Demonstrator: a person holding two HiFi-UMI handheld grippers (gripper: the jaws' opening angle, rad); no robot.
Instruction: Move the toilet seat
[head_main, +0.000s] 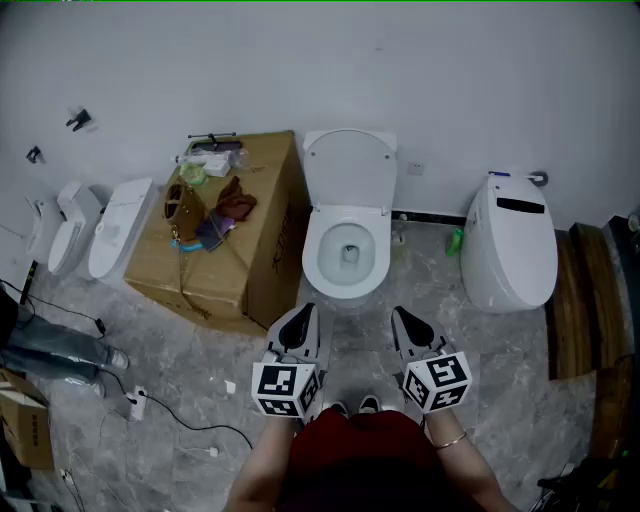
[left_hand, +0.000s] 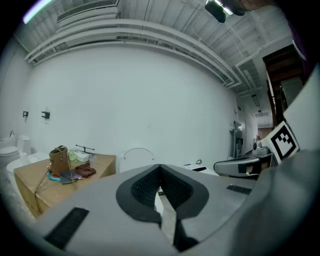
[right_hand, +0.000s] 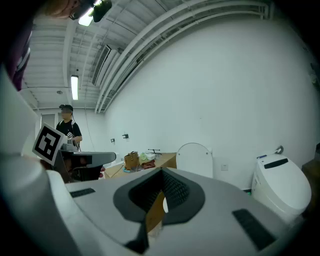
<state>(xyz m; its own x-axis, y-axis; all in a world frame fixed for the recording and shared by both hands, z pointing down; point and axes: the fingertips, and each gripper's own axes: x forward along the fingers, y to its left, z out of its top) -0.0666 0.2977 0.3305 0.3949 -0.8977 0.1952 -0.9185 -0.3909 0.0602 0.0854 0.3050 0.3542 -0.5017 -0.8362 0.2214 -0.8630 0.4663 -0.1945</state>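
Head view, steeply downward. Toilet bowl (head_main: 345, 262) at 12 o'clock from the wearer, back to the white wall (head_main: 450, 80), lid (head_main: 349, 170) raised and leaning toward that wall.

Toilet seat (head_main: 316, 250) read as the white ring lying flat on the bowl rim. Not discernible whether a second ring stands up with the lid. Long axis of the ring running 12 to 6 o'clock, hinge end at 12, free front end at 6 and nearest the wearer.

Left hand-held gripper (head_main: 302, 316) just short of the bowl front, jaws pressed together on nothing, also plain in the left gripper view (left_hand: 160, 169). Seat at about 1 o'clock from it.

Right hand-held gripper (head_main: 402, 316) likewise pressed together and empty, confirmed in the right gripper view (right_hand: 161, 174). Seat at about 11 o'clock from it.

Both near the seat, not touching. Neither judged clearly nearer, the left perhaps slightly.

Probable requirement of the coming move: jaws spread first, then a reach toward 12 o'clock to the front edge of the ring.

Containers: bowl holding nothing but its drain opening. Cardboard box (head_main: 270, 250) at 9 o'clock of the bowl, closed, carrying on its top a brown handbag (head_main: 178, 205) and dark cloths (head_main: 230, 208).
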